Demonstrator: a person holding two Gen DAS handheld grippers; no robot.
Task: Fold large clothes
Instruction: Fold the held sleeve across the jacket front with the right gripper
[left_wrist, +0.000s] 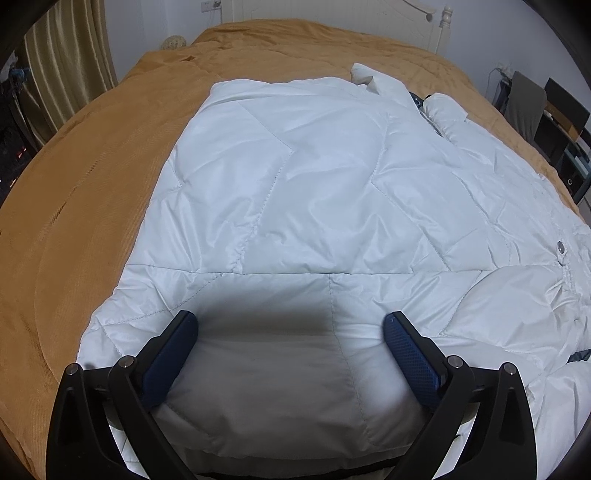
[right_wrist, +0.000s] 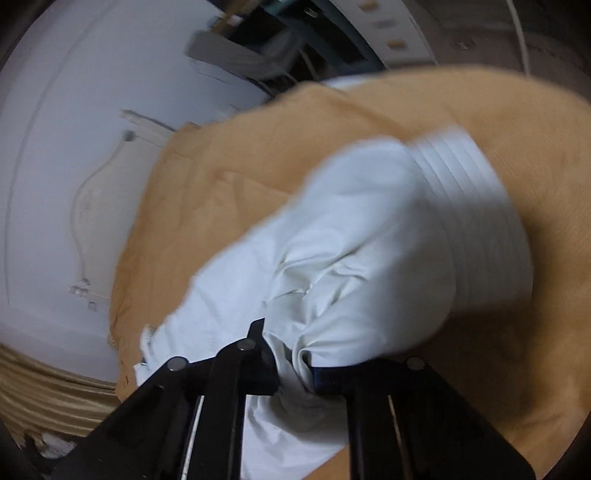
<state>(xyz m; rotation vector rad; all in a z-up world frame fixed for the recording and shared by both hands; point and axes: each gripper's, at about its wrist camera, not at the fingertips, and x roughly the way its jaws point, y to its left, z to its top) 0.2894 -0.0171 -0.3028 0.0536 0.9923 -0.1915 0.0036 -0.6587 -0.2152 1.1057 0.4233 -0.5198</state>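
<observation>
One view alone shows the right hand-held gripper pinching the sleeve; left hand-held gripper gapes.

We see the jacket spread on the bedspread, its collar at the far end toward the headboard. Our left gripper hangs above the jacket's near hem, a finger on either side. Curtains stand to the left, shelves to the right. Our right gripper has a sleeve bunched between its fingers, above the bedspread.
</observation>
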